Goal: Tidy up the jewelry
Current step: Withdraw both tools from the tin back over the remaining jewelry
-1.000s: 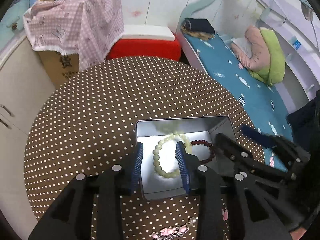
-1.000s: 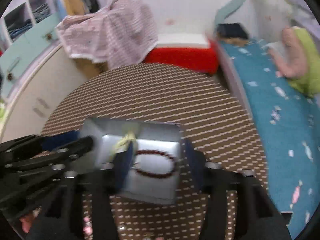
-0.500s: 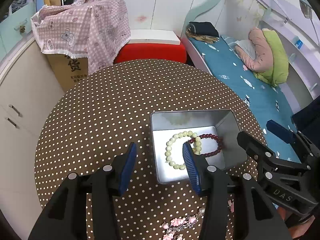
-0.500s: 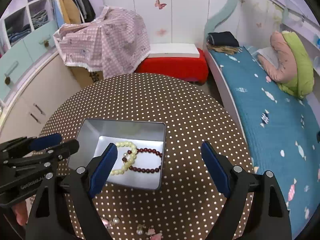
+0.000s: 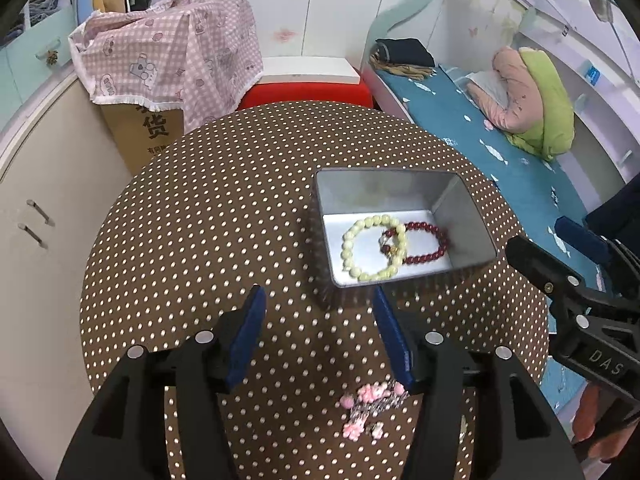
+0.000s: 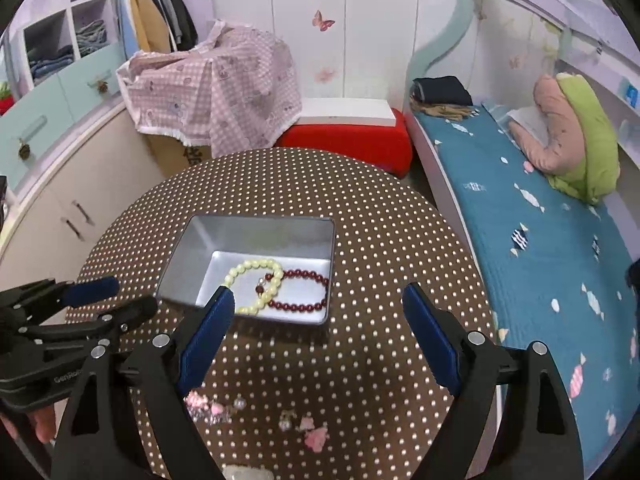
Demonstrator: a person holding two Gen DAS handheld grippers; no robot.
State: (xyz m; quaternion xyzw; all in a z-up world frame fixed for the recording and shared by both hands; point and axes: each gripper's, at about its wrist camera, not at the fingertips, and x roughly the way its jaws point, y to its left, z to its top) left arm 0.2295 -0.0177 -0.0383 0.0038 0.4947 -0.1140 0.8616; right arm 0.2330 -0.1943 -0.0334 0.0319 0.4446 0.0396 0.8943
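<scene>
A silver tin box (image 5: 464, 216) (image 6: 192, 256) stands on the round brown dotted table (image 5: 208, 216) (image 6: 380, 220). In it lie a pale green bead bracelet (image 5: 352, 248) (image 6: 240, 270) and a dark red bead bracelet (image 5: 438, 246) (image 6: 308, 306), overlapping. A pink flower hairpiece (image 5: 368, 404) (image 6: 200, 402) lies on the table in front of the box, with small pink bits (image 6: 314, 434) beside it. My left gripper (image 5: 320, 316) (image 6: 116, 294) is open and empty, above the table just before the box. My right gripper (image 6: 318, 312) (image 5: 536, 240) is open and empty, before the box's right half.
A blue bed (image 6: 540, 232) runs along the right of the table. A red stool with a white slab (image 5: 308, 88) and a cardboard box under a pink checked cloth (image 5: 172, 48) stand behind the table. Cream cabinets (image 5: 36, 208) stand on the left.
Both grippers have pulled back and up from the box. The left gripper has let go of the pale green bracelet, which now lies in the box. Both jaws have opened wider.
</scene>
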